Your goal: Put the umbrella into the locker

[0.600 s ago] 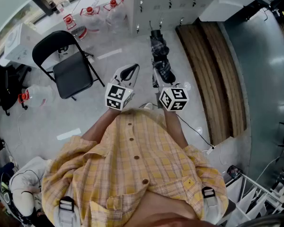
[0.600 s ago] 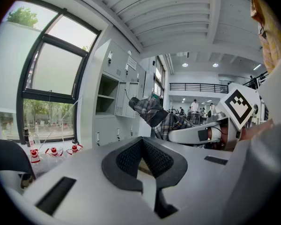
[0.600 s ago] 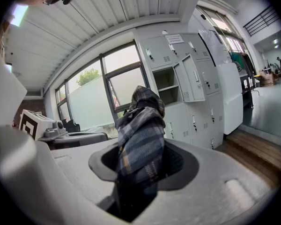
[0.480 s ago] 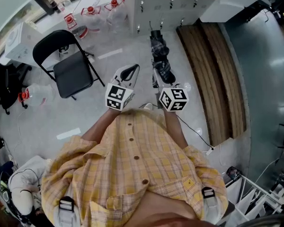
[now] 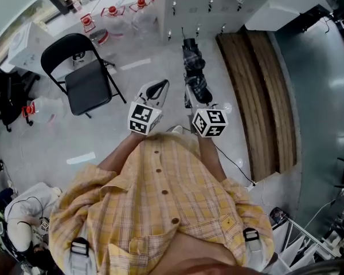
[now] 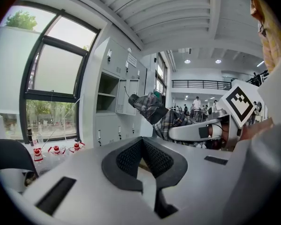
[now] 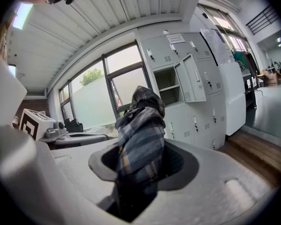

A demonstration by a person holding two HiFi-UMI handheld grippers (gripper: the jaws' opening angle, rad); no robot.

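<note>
the right gripper (image 5: 190, 94) pinched the plaid umbrella (image 5: 194, 67), held in the air short of the lockers (image 5: 186, 2), while the left gripper (image 5: 155, 89) was pressed together, empty. stowing it in a locker remained.

Bare floor (image 5: 152, 59) lies open between the person and the locker bank (image 5: 198, 4); nothing stands on that line of approach. One upper compartment (image 7: 167, 86) is open, and its door (image 7: 191, 82) hangs out on the right, narrowing entry from that side. Left of the path stand a black folding chair (image 5: 87, 82) and water jugs (image 5: 113, 16). To the right runs a wooden platform (image 5: 264, 90). The plaid umbrella (image 5: 195, 73), clamped in the jaws of the right gripper (image 5: 194, 96), projects toward the lockers.
</note>
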